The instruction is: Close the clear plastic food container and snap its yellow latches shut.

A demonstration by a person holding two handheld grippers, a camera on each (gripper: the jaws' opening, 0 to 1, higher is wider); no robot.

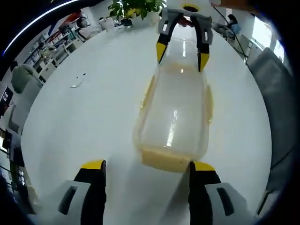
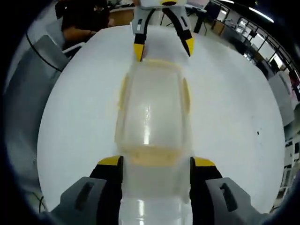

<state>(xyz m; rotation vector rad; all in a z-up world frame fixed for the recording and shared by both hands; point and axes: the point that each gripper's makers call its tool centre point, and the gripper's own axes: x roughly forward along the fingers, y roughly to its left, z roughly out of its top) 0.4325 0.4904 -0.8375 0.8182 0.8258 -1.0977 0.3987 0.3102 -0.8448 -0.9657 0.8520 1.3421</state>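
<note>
On a white bench point(image 1: 93, 108), the clear container point(image 1: 176, 112) lay between two open claws: the right claw point(image 2: 157, 164) straddled its near end, the left claw point(image 1: 146, 165) stopped just short; potted plant point(image 1: 133, 9) behind

Container point(image 1: 173, 117) on table point(image 1: 84, 117); between both hand-held grippers.
</note>
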